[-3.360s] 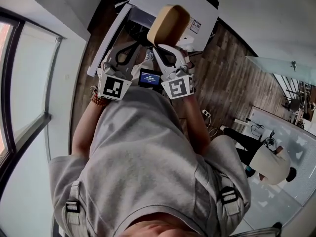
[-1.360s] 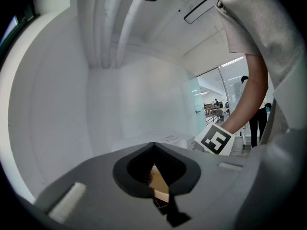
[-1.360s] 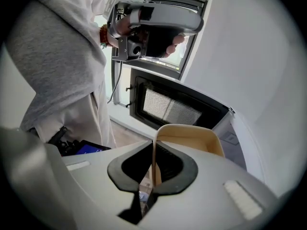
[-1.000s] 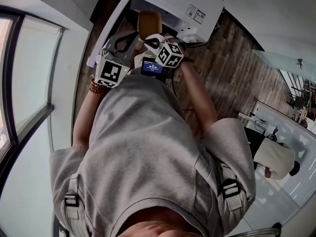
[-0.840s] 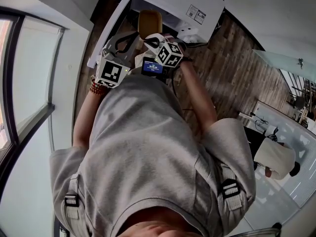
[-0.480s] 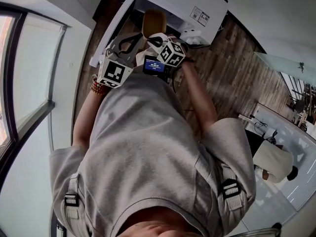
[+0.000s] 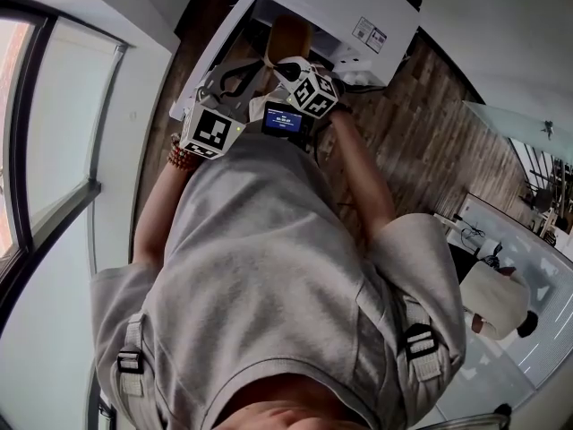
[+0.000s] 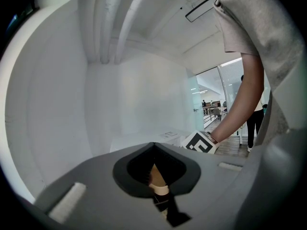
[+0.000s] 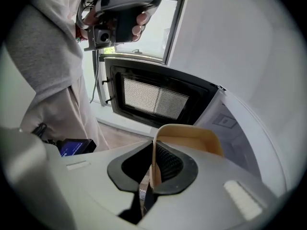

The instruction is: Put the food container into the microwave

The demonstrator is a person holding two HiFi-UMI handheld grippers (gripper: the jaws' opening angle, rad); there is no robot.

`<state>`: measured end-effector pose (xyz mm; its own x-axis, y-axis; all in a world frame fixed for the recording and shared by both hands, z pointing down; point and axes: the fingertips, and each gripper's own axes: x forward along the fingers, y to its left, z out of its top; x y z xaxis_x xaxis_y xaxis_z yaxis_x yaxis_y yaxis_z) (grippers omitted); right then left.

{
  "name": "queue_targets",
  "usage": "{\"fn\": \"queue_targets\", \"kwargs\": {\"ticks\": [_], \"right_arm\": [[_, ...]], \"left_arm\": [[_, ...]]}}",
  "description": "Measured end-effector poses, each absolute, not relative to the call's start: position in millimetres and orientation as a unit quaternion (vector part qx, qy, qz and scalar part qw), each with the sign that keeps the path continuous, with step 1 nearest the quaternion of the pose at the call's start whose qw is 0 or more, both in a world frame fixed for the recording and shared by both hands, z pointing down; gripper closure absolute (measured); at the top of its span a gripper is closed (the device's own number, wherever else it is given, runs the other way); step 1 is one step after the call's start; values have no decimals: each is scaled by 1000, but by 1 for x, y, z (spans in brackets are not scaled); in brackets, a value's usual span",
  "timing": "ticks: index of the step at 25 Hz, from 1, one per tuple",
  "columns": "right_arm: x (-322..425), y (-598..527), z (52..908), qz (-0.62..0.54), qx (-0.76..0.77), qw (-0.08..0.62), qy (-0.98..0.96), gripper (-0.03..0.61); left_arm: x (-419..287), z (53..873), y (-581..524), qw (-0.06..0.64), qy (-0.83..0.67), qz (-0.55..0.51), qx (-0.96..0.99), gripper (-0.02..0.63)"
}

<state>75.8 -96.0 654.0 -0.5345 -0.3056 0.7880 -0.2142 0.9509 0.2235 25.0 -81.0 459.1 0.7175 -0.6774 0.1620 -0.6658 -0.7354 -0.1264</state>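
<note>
The tan food container (image 7: 288, 38) is at the mouth of the white microwave (image 7: 340, 3), whose door (image 7: 219, 47) hangs open on the left. My right gripper (image 7: 279, 61) is shut on the container's near rim. In the right gripper view the rim (image 9: 153, 152) stands upright between the jaws, with the container body (image 9: 192, 137) beyond and the door's mesh window (image 9: 153, 97) behind. My left gripper (image 7: 238, 77) hovers beside the door, jaws together and holding nothing. The left gripper view faces a white wall, with the right gripper's marker cube (image 8: 201, 143) at the right.
A small device with a blue screen (image 7: 283, 119) hangs at the person's chest, between the grippers. Wooden floor (image 7: 421, 124) spreads to the right, where another person (image 7: 497, 298) stands far off. A window wall (image 7: 54, 150) runs along the left.
The right gripper has carried the container away from me and toward the microwave opening, where it now looks smaller. The left gripper has shifted slightly alongside the door.
</note>
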Motion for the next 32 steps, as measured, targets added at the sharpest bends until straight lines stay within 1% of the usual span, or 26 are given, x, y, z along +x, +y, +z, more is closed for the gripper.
{"fn": "queue_targets", "kwargs": {"ticks": [7,12,16,32], "right_arm": [[76,-104,660,-51,160,469,-867,543],[74,-125,657,-43,213,458,-862,543],[76,-138,659,-45,232,462,-855,543],[81,-160,678,-25,261,476,-840,541]], "left_arm": [[21,459,-83,29,362,-98,-926,615],[16,457,-90,29,366,-96,-925,615],[13,454,-95,28,373,-92,-923,615],[9,455,-109,27,381,-92,-920,615]]}}
